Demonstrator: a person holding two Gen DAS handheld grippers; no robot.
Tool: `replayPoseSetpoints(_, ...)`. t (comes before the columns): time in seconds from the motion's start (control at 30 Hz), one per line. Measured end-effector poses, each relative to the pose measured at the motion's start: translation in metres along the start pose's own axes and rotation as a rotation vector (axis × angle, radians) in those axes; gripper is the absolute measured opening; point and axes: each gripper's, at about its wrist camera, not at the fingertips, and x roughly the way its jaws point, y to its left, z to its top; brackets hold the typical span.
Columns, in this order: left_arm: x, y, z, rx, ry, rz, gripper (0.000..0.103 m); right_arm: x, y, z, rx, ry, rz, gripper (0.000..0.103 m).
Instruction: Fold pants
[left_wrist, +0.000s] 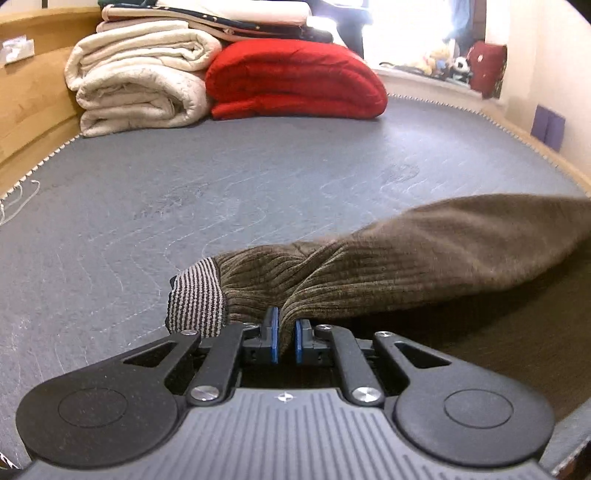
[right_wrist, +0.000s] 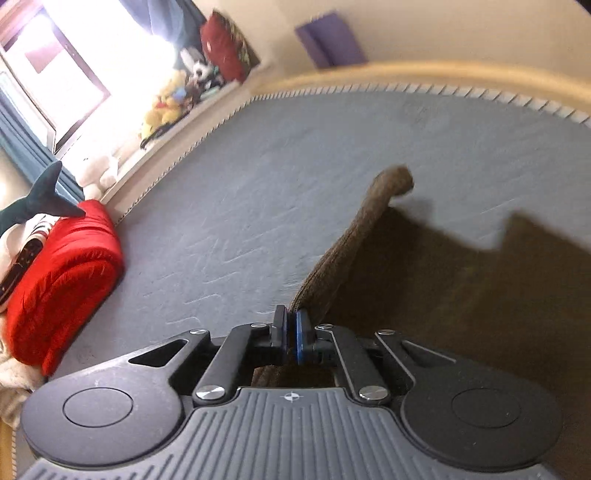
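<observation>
Left gripper (left_wrist: 286, 334): we pinch the brown pants (left_wrist: 369, 273) beside their striped cuff (left_wrist: 195, 299).
Right gripper (right_wrist: 291, 330): we clamp the pants' edge (right_wrist: 332, 266) above the grey bed (right_wrist: 332, 147).

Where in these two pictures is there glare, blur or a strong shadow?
Left wrist view: the window is blown out to white, and the brown corduroy pants blur toward the right edge. Right wrist view: the window glares the same way, the purple item on the wall is smeared, and a dark shadow covers the grey bed surface at right.
</observation>
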Motion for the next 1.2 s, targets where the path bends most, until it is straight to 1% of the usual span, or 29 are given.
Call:
replayPoseSetpoints(0.03, -0.004, 0.003, -0.002, -0.003, 0.004, -0.004, 0.009, -0.014, -0.011, -0.003, 0.009, 0.000, -0.025, 0.004)
replayPoseSetpoints(0.1, -0.010, 0.009, -0.009, -0.006, 0.022, 0.014, 0.009, -0.046, -0.037, -0.017, 0.042, 0.006, -0.086, 0.004)
replayPoseSetpoints(0.13, -0.012, 0.012, -0.012, -0.011, 0.042, 0.027, 0.009, -0.058, -0.050, -0.029, 0.043, 0.021, -0.126, 0.004)
replayPoseSetpoints(0.2, -0.014, 0.016, -0.017, -0.019, 0.098, 0.037, 0.009, -0.078, -0.071, -0.047, 0.095, 0.031, -0.150, 0.003)
replayPoseSetpoints(0.27, -0.016, 0.014, -0.022, 0.009, 0.141, 0.043, 0.009, -0.089, -0.077, -0.062, 0.058, 0.053, -0.213, 0.003)
replayPoseSetpoints(0.3, -0.018, 0.011, -0.024, 0.034, 0.155, 0.057, 0.013, -0.092, -0.079, -0.070, 0.046, 0.076, -0.242, 0.003)
replayPoseSetpoints(0.37, -0.020, 0.004, -0.027, 0.067, 0.176, 0.078, 0.016, -0.092, -0.088, -0.081, 0.071, 0.134, -0.266, 0.003)
replayPoseSetpoints(0.4, -0.023, 0.000, -0.029, 0.070, 0.184, 0.094, 0.025, -0.093, -0.094, -0.082, 0.096, 0.157, -0.267, 0.004)
replayPoseSetpoints(0.43, -0.025, -0.002, -0.031, 0.060, 0.190, 0.109, 0.033, -0.097, -0.100, -0.081, 0.117, 0.153, -0.261, 0.007)
replayPoseSetpoints(0.47, -0.028, -0.004, -0.031, 0.037, 0.192, 0.116, 0.047, -0.102, -0.105, -0.077, 0.123, 0.118, -0.257, 0.007)
replayPoseSetpoints(0.53, -0.038, -0.012, -0.034, 0.008, 0.163, 0.123, 0.049, -0.111, -0.114, -0.065, 0.134, 0.034, -0.246, 0.007)
replayPoseSetpoints(0.6, -0.049, -0.027, -0.031, 0.031, 0.103, 0.150, 0.049, -0.117, -0.131, -0.051, 0.154, -0.029, -0.224, 0.009)
replayPoseSetpoints(0.63, -0.053, -0.033, -0.031, 0.042, 0.068, 0.145, 0.049, -0.117, -0.140, -0.046, 0.181, -0.057, -0.221, 0.010)
replayPoseSetpoints(0.67, -0.061, -0.041, -0.032, 0.051, 0.020, 0.131, 0.051, -0.118, -0.152, -0.040, 0.228, -0.076, -0.210, 0.015)
replayPoseSetpoints(0.7, -0.069, -0.049, -0.032, 0.070, -0.034, 0.122, 0.057, -0.119, -0.165, -0.037, 0.270, -0.084, -0.198, 0.017)
replayPoseSetpoints(0.73, -0.075, -0.057, -0.033, 0.099, -0.086, 0.114, 0.060, -0.115, -0.174, -0.032, 0.297, -0.088, -0.196, 0.020)
replayPoseSetpoints(0.77, -0.078, -0.064, -0.034, 0.126, -0.127, 0.095, 0.064, -0.110, -0.181, -0.028, 0.303, -0.087, -0.201, 0.020)
replayPoseSetpoints(0.8, -0.079, -0.071, -0.037, 0.156, -0.159, 0.051, 0.065, -0.104, -0.189, -0.026, 0.308, -0.086, -0.202, 0.020)
replayPoseSetpoints(0.83, -0.074, -0.075, -0.038, 0.168, -0.164, 0.007, 0.065, -0.096, -0.196, -0.026, 0.324, -0.082, -0.197, 0.020)
replayPoseSetpoints(0.87, -0.067, -0.077, -0.038, 0.165, -0.151, -0.034, 0.065, -0.088, -0.204, -0.028, 0.352, -0.067, -0.190, 0.020)
replayPoseSetpoints(0.9, -0.057, -0.076, -0.039, 0.146, -0.126, -0.066, 0.060, -0.080, -0.210, -0.031, 0.381, -0.049, -0.185, 0.020)
replayPoseSetpoints(0.93, -0.047, -0.074, -0.040, 0.121, -0.101, -0.080, 0.054, -0.072, -0.215, -0.030, 0.410, -0.031, -0.174, 0.020)
replayPoseSetpoints(1.0, -0.023, -0.067, -0.041, 0.073, -0.029, -0.077, 0.021, -0.062, -0.219, -0.028, 0.429, -0.023, -0.170, 0.020)
replayPoseSetpoints(1.03, -0.013, -0.062, -0.041, 0.053, -0.001, -0.063, 0.018, -0.057, -0.220, -0.025, 0.426, -0.031, -0.180, 0.022)
replayPoseSetpoints(1.07, -0.004, -0.057, -0.044, 0.033, 0.028, -0.049, 0.015, -0.052, -0.221, -0.023, 0.426, -0.035, -0.185, 0.027)
replayPoseSetpoints(1.1, 0.007, -0.051, -0.043, 0.014, 0.067, -0.043, 0.013, -0.047, -0.222, -0.020, 0.429, -0.035, -0.187, 0.029)
replayPoseSetpoints(1.13, 0.014, -0.048, -0.047, 0.006, 0.101, -0.045, 0.013, -0.042, -0.225, -0.018, 0.434, -0.031, -0.189, 0.033)
replayPoseSetpoints(1.17, 0.017, -0.048, -0.049, 0.016, 0.098, -0.047, 0.013, -0.035, -0.227, -0.016, 0.440, -0.022, -0.190, 0.037)
replayPoseSetpoints(1.2, 0.017, -0.052, -0.050, 0.052, 0.090, -0.037, 0.013, -0.029, -0.229, -0.014, 0.446, -0.013, -0.189, 0.038)
